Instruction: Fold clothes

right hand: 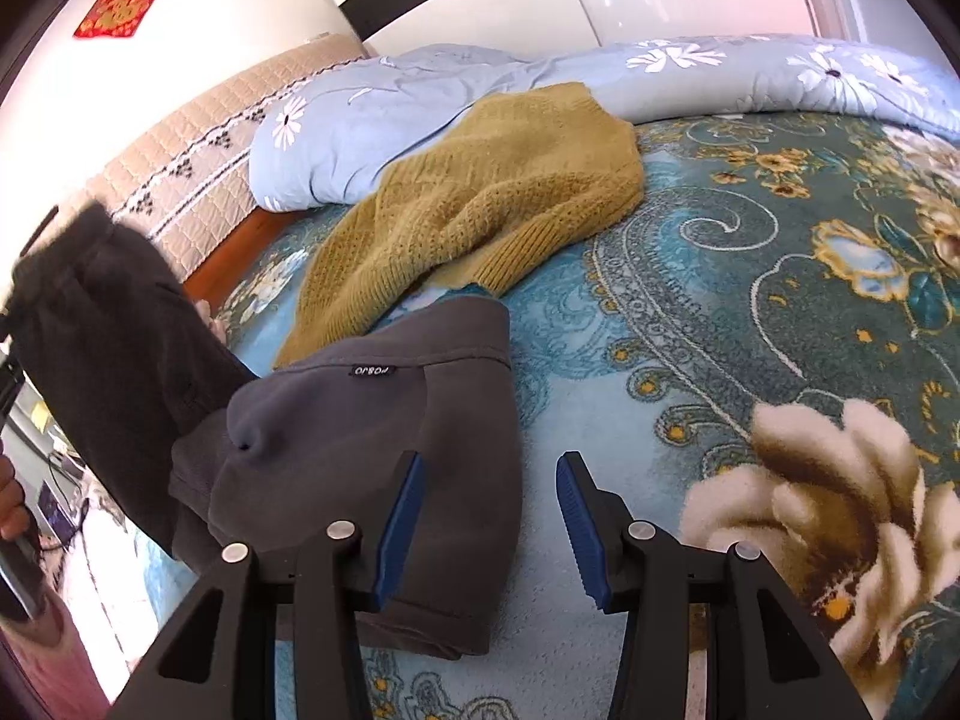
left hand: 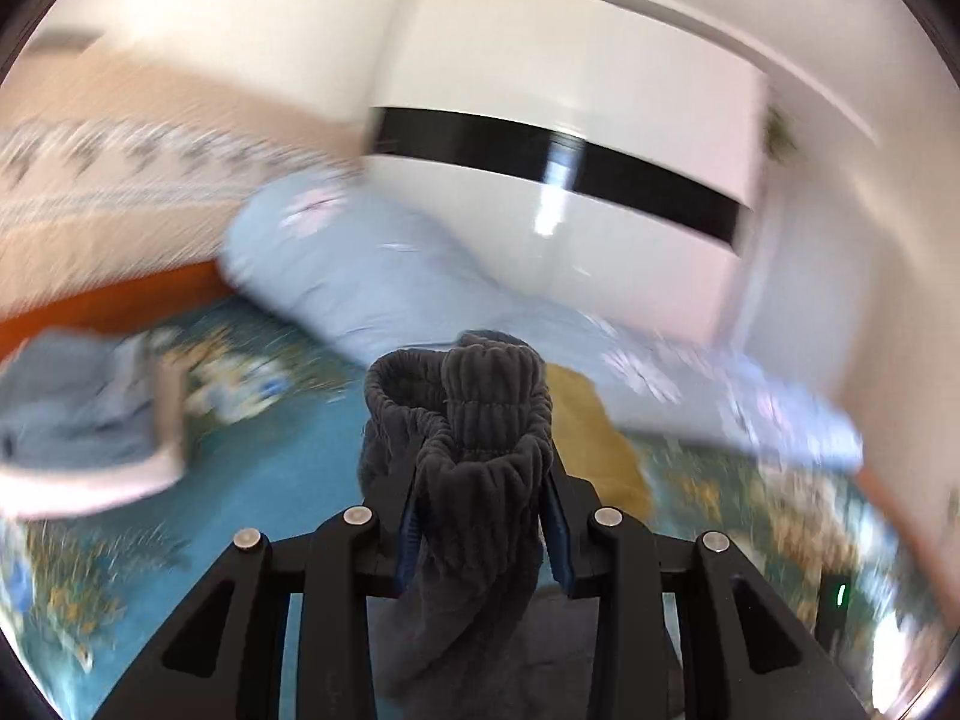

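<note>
My left gripper (left hand: pixel 480 468) is shut on the ribbed waistband of dark grey trousers (left hand: pixel 480 396), which bunch up over its fingers while the rest hangs down between them. That view is smeared by motion. In the right wrist view the same trousers (right hand: pixel 372 420) lie partly on the bed, with one end (right hand: pixel 102 324) lifted up at the left edge. My right gripper (right hand: pixel 489 498) is open just above the bed; its left blue pad (right hand: pixel 399 528) hovers over the grey cloth and nothing sits between the pads.
A mustard knit sweater (right hand: pixel 480 198) lies crumpled behind the trousers. A pale blue flowered duvet (right hand: pixel 372 120) is rolled along the headboard and far side. The teal flowered blanket (right hand: pixel 750 330) covers the bed. Folded light blue clothes (left hand: pixel 78 420) sit at the left. A hand (right hand: pixel 12 498) shows at the left edge.
</note>
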